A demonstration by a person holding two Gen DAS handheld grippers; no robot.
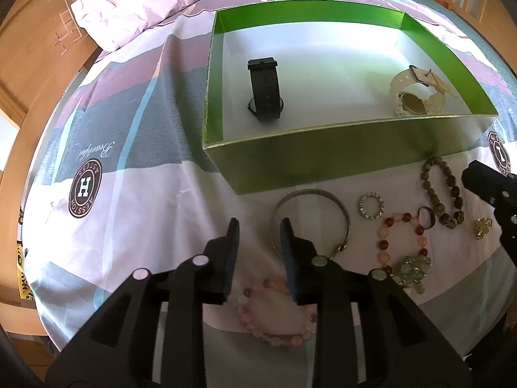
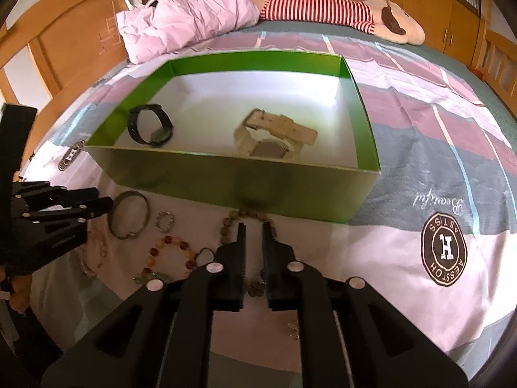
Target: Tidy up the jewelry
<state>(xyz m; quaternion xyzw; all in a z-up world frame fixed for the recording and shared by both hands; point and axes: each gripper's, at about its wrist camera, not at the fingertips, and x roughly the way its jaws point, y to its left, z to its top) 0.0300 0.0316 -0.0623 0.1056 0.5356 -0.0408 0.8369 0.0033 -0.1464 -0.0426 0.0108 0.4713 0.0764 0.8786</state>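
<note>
left wrist view: the left tongs (image 1: 258, 226) are hovering with a wide gap between the 2 fingers, gripping nothing. they are sitting low over the bed (image 1: 135, 194), with the silver bangle (image 1: 311, 221) just beyond the right fingertip and the pink bead bracelet (image 1: 278, 310) lying under and between the fingers. the green box (image 1: 323, 158) is standing ahead, already holding the black watch (image 1: 265, 89) and the cream watch (image 1: 416, 92). still lying outside it are the small sparkly ring (image 1: 371, 206), the orange bead bracelet (image 1: 402, 242), the brown bead bracelet (image 1: 444, 190), a dark ring (image 1: 426, 216) and a gold brooch (image 1: 483, 227).

right wrist view: the right tongs (image 2: 253, 224) are standing at a narrow gap, apparently gripping nothing, though the brown bead bracelet (image 2: 230, 223) is looping around the fingertips, near the box's front wall (image 2: 245, 187).

judging by this, 2 watches are sorted and the loose pieces are next. the step in hand seems to be picking up a bracelet. the next move calls for lowering 1 finger inside a loop, pinching the strand firmly, then lifting it clear over the box wall before letting go.
</note>
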